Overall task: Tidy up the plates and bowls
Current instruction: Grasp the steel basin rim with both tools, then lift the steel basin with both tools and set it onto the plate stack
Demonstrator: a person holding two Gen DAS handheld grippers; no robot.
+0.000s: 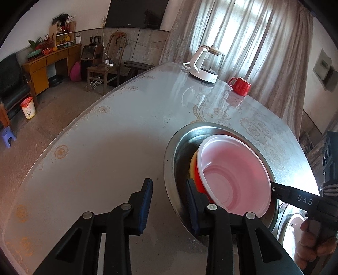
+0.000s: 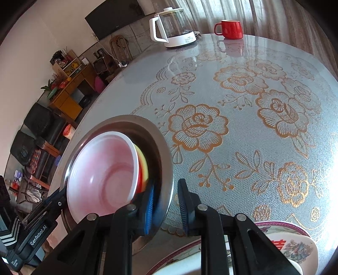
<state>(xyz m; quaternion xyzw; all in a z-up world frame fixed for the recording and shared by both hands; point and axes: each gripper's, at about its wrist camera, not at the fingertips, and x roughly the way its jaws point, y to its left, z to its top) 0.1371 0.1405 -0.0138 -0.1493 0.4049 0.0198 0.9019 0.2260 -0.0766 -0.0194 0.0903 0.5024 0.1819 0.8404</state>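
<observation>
One steel basin point(image 1: 171, 160) sits on the surface point(image 1: 105, 148), and everything else is placed from it. Inside it lie two nested bowls, tilted: one pink-lined bowl point(image 1: 232, 169) with a white rim on top, and one yellow bowl point(image 1: 192, 167) under it, only its edge showing. Two tools flank the basin. The left tool point(image 1: 169, 203) stands with fingers apart, straddling the basin's near rim: one finger inside against the bowls, the other outside over the surface. The right tool point(image 2: 164, 203) is likewise apart across the opposite rim, one blue pad point(image 2: 150, 203) inside the basin, the other outside. Whether either pad touches the rim cannot be told. Near the basin, under the right tool, are two patterned plates point(image 2: 295, 247), partly hidden.

Far beyond the basin stand one white kettle point(image 1: 205, 63) and, just beside it, one red mug point(image 1: 240, 85).

The surface is round, covered by a glossy cloth printed with gold roses point(image 2: 198, 127). Behind the basin's far side hang pale curtains point(image 1: 243, 38); to its left the room holds a wooden desk point(image 1: 48, 63), a chair point(image 1: 105, 65), a dark screen point(image 1: 135, 12) on the wall and a small bin point(image 1: 27, 107).
</observation>
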